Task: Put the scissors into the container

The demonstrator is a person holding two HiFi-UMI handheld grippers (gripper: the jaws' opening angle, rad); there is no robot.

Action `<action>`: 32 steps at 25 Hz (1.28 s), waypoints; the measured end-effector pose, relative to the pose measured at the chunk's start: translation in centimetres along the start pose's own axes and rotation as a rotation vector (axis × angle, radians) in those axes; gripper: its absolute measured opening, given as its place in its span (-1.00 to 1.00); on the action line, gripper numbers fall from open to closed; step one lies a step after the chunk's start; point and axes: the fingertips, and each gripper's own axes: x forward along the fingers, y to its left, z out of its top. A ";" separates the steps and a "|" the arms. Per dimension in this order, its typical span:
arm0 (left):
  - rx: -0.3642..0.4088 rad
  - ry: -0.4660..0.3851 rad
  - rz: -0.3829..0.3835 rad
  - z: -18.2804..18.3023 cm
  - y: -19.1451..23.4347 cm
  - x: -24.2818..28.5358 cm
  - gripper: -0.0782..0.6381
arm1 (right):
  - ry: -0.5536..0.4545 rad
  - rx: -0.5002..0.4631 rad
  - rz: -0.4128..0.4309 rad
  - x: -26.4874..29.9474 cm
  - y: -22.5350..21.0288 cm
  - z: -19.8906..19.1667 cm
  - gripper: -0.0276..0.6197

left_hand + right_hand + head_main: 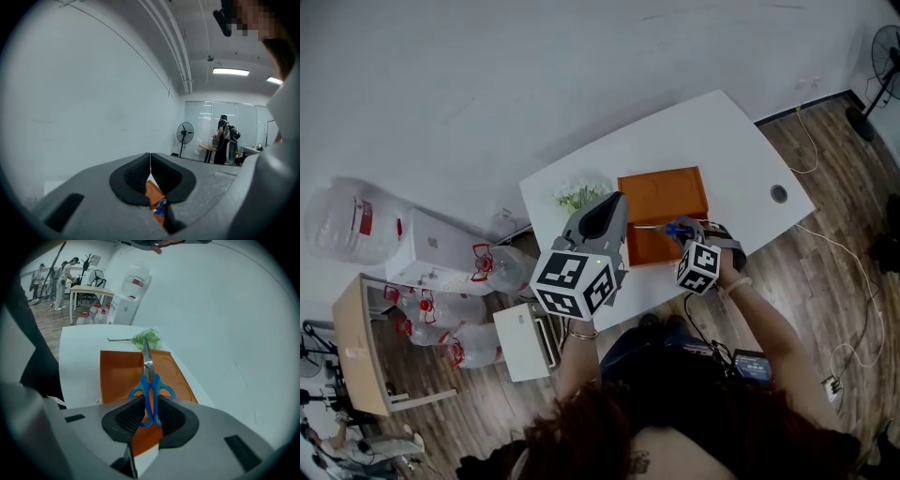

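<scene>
**Head view.** The white table (741,155) ran diagonally across the middle of the frame. The orange container (661,197) lay flat on it, near its lower edge. A green sprig (578,195) lay just left of the container. The left gripper (617,200) was raised at centre left, with its tip over the container's left edge. The right gripper (682,232) sat at centre right. It held the scissors (667,227) over the lower right part of the container, blades pointing left. We could not tell whether the scissors touched the container. A water dispenser (431,246) and clear water bottles (337,220) stood on the floor at the left of the frame.

**Left gripper view.** The left gripper (150,157) had its jaws pressed together at the tip, with nothing between them. Through the slit below the tip we saw a strip of the container (153,192) and a bit of blue from the scissors (161,206). A floor fan (185,132) and a person (224,138) stood far off at centre right.

**Right gripper view.** The right gripper (150,412) pinched the scissors (149,389) by their blue handles, which stood edge-on between the pads (125,418). The closed blades pointed toward the top of the frame, above the container (117,376). The sprig (146,339) lay beyond the container's far edge, at the blade tips. The table (77,357) showed to the left of the container. The dispenser (123,310) stood past the table at upper centre, and people (61,277) stood at upper left.
</scene>
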 end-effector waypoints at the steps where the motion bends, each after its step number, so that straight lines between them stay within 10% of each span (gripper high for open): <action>1: 0.000 0.002 -0.002 -0.1 0.0 0.0 -0.73 | 0.008 -0.007 0.009 0.3 0.2 -0.2 -0.67; 32: -0.046 0.023 0.009 -1.8 1.9 -0.6 -0.73 | 0.216 -0.080 0.226 6.4 4.3 -2.3 -0.67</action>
